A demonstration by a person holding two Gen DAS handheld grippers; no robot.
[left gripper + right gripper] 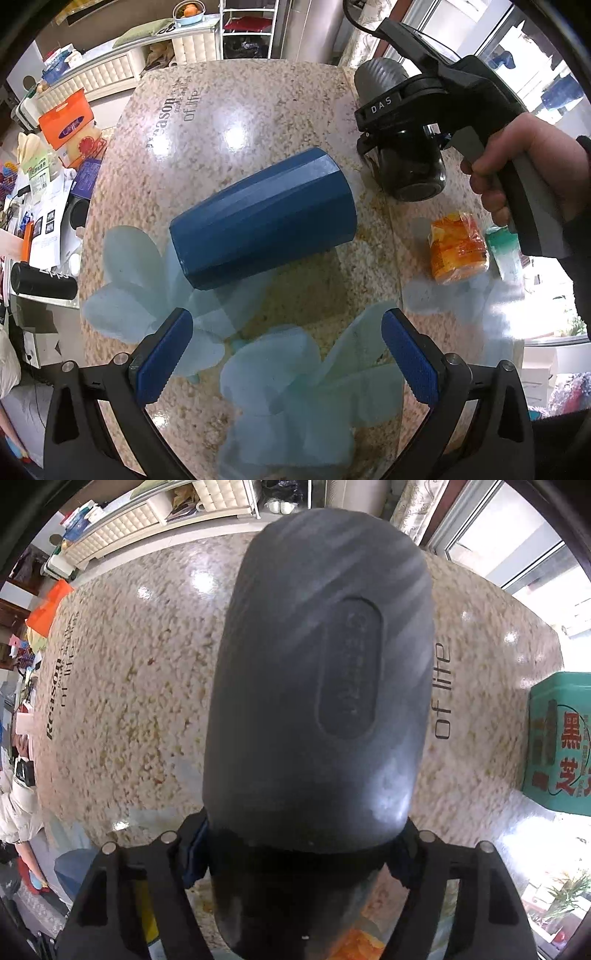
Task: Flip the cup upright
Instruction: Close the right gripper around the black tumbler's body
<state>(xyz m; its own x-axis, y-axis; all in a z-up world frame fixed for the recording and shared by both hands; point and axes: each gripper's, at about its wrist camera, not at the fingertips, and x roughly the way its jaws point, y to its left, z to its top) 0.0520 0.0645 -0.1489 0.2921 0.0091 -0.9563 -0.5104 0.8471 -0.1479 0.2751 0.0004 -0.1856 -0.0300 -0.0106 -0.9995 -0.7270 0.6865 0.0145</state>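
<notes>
A blue faceted cup (pixel 264 218) lies on its side on the speckled stone table (pixel 236 107), base toward the lower left. My left gripper (pixel 288 354) is open just in front of it and holds nothing. My right gripper (pixel 400 146) is shut on a dark grey cup with a ribbed sleeve (pixel 384 79), held tilted above the table to the right of the blue cup. In the right wrist view that grey cup (pixel 317 701) fills the middle, clamped between the fingers (pixel 192 856) low in the frame.
An orange wrapped packet (pixel 458 247) lies right of the blue cup. A green tin (pixel 561 738) stands on the table's right side. Pale blue flower decals (pixel 295 376) mark the table near me. A cluttered desk (pixel 44 206) lies beyond the left edge.
</notes>
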